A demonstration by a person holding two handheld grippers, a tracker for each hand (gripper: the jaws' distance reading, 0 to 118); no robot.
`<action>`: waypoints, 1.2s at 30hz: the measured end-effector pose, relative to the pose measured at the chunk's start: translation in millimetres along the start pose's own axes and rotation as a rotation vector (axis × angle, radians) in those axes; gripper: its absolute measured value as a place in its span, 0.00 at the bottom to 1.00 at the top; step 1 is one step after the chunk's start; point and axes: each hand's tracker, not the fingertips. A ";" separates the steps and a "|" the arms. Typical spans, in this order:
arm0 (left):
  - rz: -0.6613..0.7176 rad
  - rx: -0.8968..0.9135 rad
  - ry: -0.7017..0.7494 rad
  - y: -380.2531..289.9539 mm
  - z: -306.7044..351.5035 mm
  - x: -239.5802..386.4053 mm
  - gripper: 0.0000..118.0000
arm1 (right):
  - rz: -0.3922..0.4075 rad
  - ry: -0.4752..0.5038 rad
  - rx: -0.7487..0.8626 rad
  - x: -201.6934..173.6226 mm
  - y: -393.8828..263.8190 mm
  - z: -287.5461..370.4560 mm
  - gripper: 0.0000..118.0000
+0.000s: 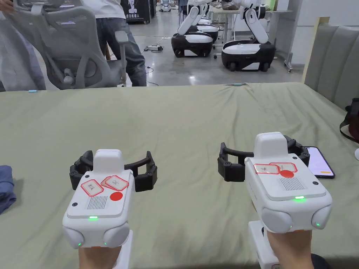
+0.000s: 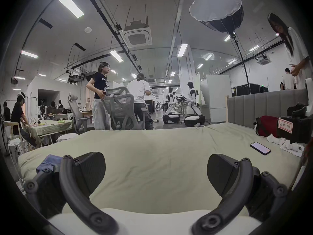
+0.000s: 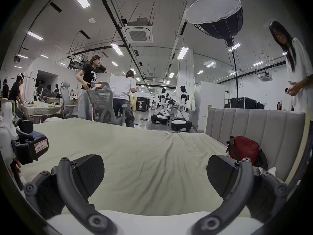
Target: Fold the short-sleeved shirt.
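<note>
Both the left gripper point(image 1: 114, 168) and right gripper point(image 1: 263, 157) hover over the bed point(image 1: 182, 119), fingers point(image 2: 89, 172) released and empty. The blue shirt point(image 1: 5, 187) lies bunched at the left edge, likely next to be fetched.

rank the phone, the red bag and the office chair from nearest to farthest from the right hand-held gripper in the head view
From the right hand-held gripper, both hand-held grippers open over the bed:
1. Phone, lying on the bed just to its right.
2. Red bag, farther right at the bed's edge by the headboard.
3. Office chair, past the bed's far side, to the left.
</note>
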 end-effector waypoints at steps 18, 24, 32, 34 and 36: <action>-0.017 0.025 -0.006 2.4 5.0 4.5 1.00 | -0.003 -0.004 0.001 2.6 -2.2 3.4 1.00; -0.026 0.026 -0.006 3.4 6.5 6.1 1.00 | -0.031 0.000 0.012 4.0 -2.4 3.9 1.00; -0.004 0.019 0.004 1.5 4.7 3.7 1.00 | -0.016 0.012 0.003 1.2 -4.4 2.8 1.00; -0.009 0.012 -0.002 0.7 4.2 4.2 1.00 | -0.015 0.015 0.002 1.0 -5.5 2.4 1.00; -0.014 0.009 0.002 -0.8 4.0 5.2 1.00 | -0.015 -0.004 -0.003 0.5 -5.4 2.9 1.00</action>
